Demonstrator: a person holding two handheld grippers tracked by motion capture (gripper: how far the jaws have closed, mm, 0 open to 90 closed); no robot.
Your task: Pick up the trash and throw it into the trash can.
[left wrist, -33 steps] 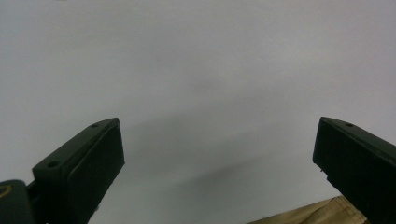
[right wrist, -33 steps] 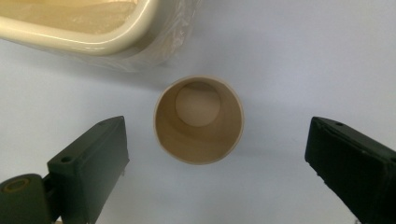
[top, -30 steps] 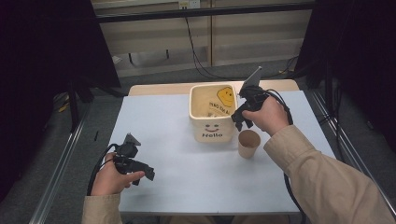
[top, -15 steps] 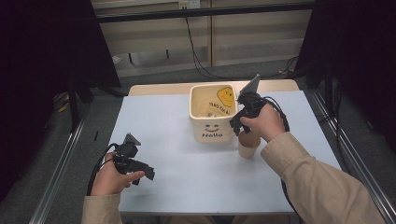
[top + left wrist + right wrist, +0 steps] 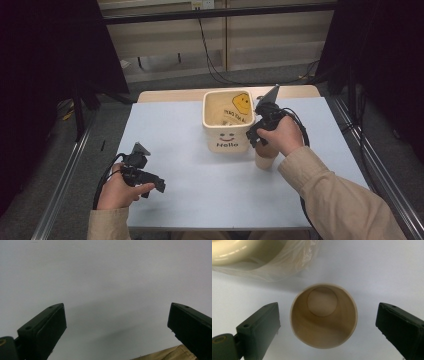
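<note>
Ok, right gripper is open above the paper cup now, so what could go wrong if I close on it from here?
1. The paper cup is empty and thin-walled; the right gripper could crush or tip it.
2. The bin and its plastic liner sit close beside the cup, so a jaw could snag the liner.

In front of me the bench (image 5: 200,170) has a pale, bluish-white top with a strip of bare wood (image 5: 170,95) showing along its far edge. Metal rails (image 5: 65,175) run along its left and right sides, above a grey floor (image 5: 165,75). Beyond the far edge, black cables (image 5: 210,55) hang down and trail across the floor in front of a light panelled wall (image 5: 165,40). A dark horizontal bar (image 5: 220,12) crosses near the top of the high view. Dark curtains (image 5: 45,75) close off the left and right sides. Something small and yellow (image 5: 67,114) lies on the floor at the left; I cannot tell what.
</note>
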